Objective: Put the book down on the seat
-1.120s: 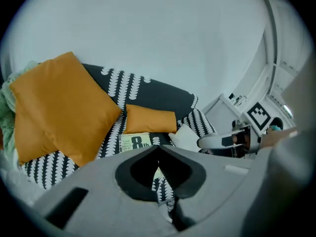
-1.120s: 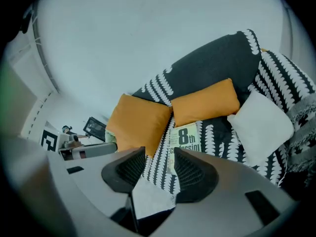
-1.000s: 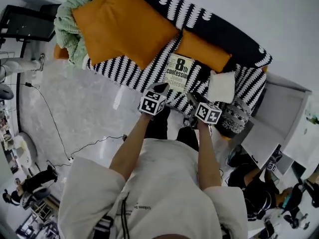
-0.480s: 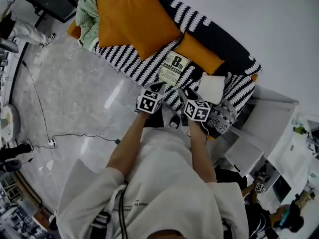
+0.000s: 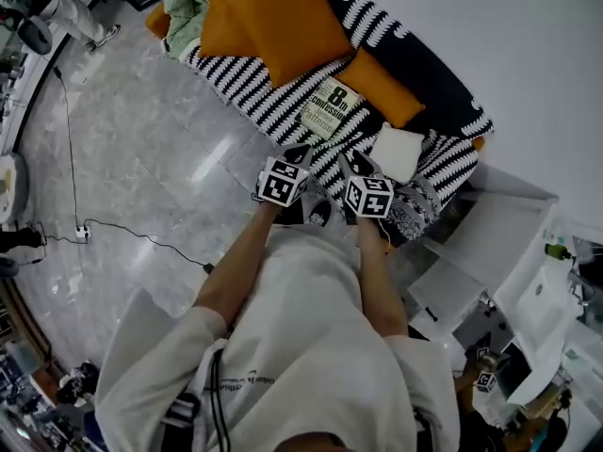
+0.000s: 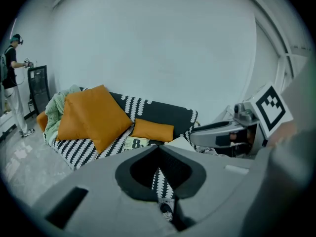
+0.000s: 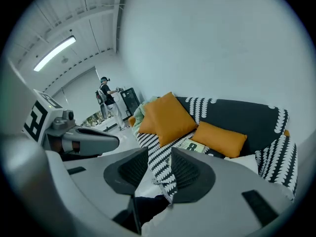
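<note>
Sofa (image 5: 268, 106) holds the book (image 5: 332, 108) flat on its seat, just below the small orange cushion (image 5: 382, 88), with the book's long axis running one to seven o'clock. The left gripper (image 5: 300, 152), tips closed on nothing, waits at its seven o'clock. The right gripper (image 5: 350, 164), jaws slightly parted and empty, waits at six, about equally near. Both gripper views hide the book's lower edge.

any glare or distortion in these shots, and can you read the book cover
Head view: strong fisheye bend, pale glare streaks on the glossy floor, but the big 8 on the book reads clearly. Left gripper view: dark round vignette, and the book is small, with only the 8 legible. Right gripper view: same vignette, and a light strip glows bright at the upper left.
</note>
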### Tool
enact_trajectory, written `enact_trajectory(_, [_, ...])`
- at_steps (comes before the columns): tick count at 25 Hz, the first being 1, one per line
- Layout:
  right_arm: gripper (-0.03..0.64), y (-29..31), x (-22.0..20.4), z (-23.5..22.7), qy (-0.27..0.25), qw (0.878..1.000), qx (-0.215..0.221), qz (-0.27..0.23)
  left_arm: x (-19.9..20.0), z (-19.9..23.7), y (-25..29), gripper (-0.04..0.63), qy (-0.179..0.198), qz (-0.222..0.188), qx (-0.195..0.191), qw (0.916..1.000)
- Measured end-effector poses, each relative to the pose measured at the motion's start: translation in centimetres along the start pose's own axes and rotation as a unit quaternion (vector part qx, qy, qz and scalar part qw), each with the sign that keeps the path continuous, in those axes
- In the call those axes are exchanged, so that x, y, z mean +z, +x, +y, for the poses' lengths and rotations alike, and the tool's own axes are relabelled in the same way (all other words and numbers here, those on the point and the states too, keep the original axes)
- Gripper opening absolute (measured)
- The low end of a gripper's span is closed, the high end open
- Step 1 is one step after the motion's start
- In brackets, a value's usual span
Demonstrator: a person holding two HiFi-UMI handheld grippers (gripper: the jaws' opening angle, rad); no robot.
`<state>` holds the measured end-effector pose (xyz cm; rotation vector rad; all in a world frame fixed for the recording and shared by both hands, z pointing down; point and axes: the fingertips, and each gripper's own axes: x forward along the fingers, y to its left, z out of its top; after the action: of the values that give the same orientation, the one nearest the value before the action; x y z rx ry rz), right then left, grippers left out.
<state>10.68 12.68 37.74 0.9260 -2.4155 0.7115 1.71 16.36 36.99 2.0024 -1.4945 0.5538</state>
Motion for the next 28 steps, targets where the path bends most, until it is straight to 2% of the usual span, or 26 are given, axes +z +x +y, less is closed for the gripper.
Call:
enact_trajectory(5, [0.135, -0.9, -0.5, 0.5, -0.033, 0.999, -0.006, 0.002, -1.3, -1.6, -1.1, 0.008, 0.027, 0.004, -0.002, 0.9996])
enact_trajectory(11, [0.13, -2.1, -1.3, 1.9, -0.105, 0.994, -0.007, 0.011, -0.9, -2.4, -1.7, 0.008, 0.019, -0.013, 0.007, 0.9997])
enact_trajectory(16, [0.129, -2.7, -1.4, 1.9, -0.167, 0.985, -0.037, 0.006, -0.7, -3.4, -2.0, 0.008, 0.019, -0.027, 0.003, 0.9995])
enact_trajectory(28, [0.106, -2.5, -1.9, 2.0, -0.153, 0.988, -0.034, 0.0, -1.0, -3.6, -1.8, 0.008, 0.047, -0.014, 0.006, 0.9988])
